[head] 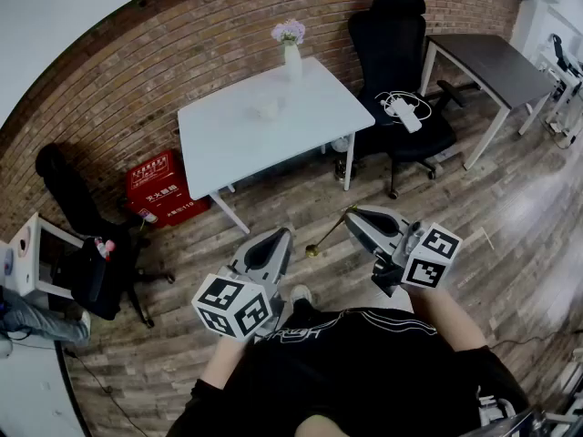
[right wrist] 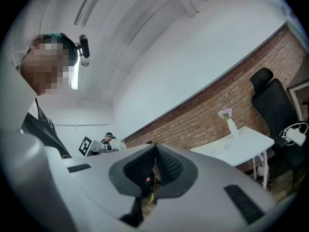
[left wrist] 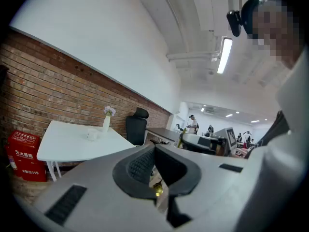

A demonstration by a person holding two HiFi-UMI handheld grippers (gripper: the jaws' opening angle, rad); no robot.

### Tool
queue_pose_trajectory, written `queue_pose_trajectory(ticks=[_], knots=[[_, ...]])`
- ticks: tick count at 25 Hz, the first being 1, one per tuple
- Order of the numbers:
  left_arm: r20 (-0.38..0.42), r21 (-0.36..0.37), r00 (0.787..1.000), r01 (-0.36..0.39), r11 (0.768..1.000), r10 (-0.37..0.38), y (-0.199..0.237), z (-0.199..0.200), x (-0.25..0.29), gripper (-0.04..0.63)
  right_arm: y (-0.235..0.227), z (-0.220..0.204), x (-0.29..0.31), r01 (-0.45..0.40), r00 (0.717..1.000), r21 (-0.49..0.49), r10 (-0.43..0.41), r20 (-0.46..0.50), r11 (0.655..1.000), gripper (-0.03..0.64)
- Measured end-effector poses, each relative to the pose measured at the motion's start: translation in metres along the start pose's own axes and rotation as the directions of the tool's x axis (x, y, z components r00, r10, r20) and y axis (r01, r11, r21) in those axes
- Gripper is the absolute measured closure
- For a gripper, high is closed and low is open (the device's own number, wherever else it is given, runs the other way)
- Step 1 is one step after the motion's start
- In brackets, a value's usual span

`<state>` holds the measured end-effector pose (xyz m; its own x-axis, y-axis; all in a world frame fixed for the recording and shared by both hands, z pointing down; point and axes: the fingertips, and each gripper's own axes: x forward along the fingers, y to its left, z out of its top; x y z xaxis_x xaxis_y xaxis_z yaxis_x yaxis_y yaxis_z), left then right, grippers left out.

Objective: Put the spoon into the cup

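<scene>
Gold spoon (head: 325,233), pinched at one end by the clenched right gripper (head: 351,213), slants down-left from its jaws, while the cup (head: 270,109) stands well ahead on the white table (head: 314,126).

left claw (head: 283,233): jaws together, pointing forward | right claw (head: 350,213): clamped on spoon (head: 326,235)

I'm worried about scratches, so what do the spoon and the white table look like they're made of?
The spoon is probably metal, gold-coloured and polished: its thin handle and rounded end glint. The table has a smooth white top with a soft sheen, perhaps laminate or painted board, on slim white legs, possibly painted metal. It is too far off to be sure.
</scene>
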<state>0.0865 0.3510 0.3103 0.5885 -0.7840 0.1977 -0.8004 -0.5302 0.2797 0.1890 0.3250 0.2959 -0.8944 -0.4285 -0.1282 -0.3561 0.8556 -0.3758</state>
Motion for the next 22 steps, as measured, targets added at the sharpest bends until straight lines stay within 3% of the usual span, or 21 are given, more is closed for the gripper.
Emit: queue_pose_trajectory(ticks=[11,22], knots=[[-0.006,-0.009,1.0,-0.025,1.0,0.025,-0.013,-0.009,-0.004,0.591,0.006,0.001,-0.011,-0.032,0.999,0.002,0.032,0.004,0.999,0.617],[-0.005,-0.042,0.997,-0.083,0.996,0.083,0.03,-0.021,0.009,0.591,-0.029,-0.017,0.023,-0.057,0.998,0.052,0.058,-0.015,0.997,0.617]])
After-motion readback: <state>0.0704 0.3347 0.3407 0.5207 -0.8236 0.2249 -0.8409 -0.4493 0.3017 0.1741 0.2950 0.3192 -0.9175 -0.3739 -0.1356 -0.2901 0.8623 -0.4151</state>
